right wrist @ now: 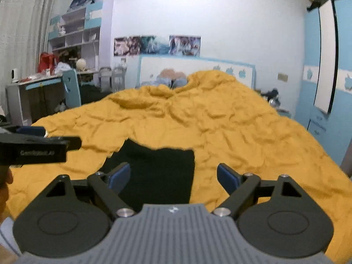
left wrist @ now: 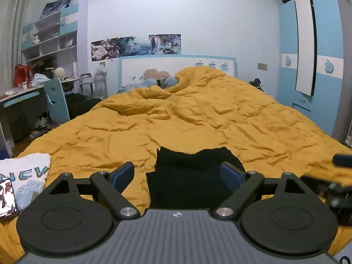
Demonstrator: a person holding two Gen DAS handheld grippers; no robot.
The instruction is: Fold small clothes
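A black garment (left wrist: 193, 176) lies on the yellow quilt (left wrist: 176, 121) of the bed, at the near edge, already lying in a rough rectangle with an uneven far edge. A white printed shirt (left wrist: 24, 176) lies left of the black garment, well apart from it, also on the quilt.

The left hand-held gripper (left wrist: 177, 173) hangs above the black garment with its jaws spread wide and nothing between its blue pads; no pad touches the cloth. The right hand-held gripper (right wrist: 173, 176) hangs over the garment's right edge, equally wide and empty. The left tool also shows at the left of the right wrist view, beside the garment.

The garment looks like thin, limp cloth: light, soft, with no stiffness to hold a shape, so it will likely sag and drag on the rumpled quilt. A pinch at two corners of one edge, one gripper each, seems the surest hold. Black on black hides the layers, so grabbing only the top ply is a risk.
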